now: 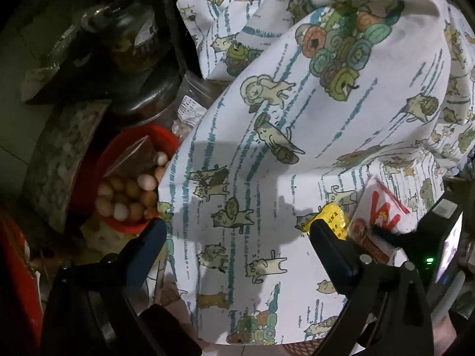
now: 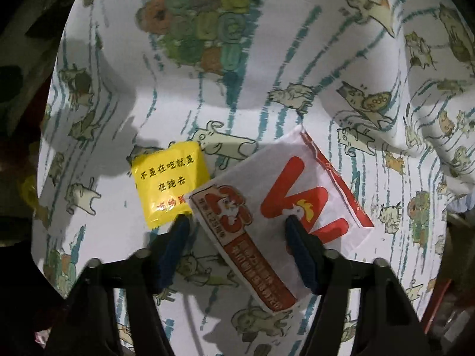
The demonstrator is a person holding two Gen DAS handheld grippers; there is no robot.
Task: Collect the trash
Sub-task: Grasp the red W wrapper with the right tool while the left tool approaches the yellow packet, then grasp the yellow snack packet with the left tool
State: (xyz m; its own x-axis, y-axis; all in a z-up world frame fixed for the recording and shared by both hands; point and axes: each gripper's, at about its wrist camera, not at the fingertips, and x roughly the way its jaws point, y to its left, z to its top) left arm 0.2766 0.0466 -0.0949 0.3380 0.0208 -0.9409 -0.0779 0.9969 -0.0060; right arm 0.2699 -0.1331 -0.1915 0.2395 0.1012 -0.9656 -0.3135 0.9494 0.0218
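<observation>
Here the white paper bag (image 2: 267,216) bears a big red W and lies flat.

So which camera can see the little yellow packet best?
The right wrist camera. There the yellow packet lies nearly whole on the cat-print cloth, its black writing readable. In the left wrist view only a small yellow corner peeks out behind one of the gripper's fingers.

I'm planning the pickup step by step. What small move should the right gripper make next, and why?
Probably close the right gripper fully on the white paper wrapper with the red W. Its jaws straddle the wrapper's lower part on the cat-print cloth, apparently not yet pinching. The small yellow sachet lies beside it, outside the jaws.
</observation>
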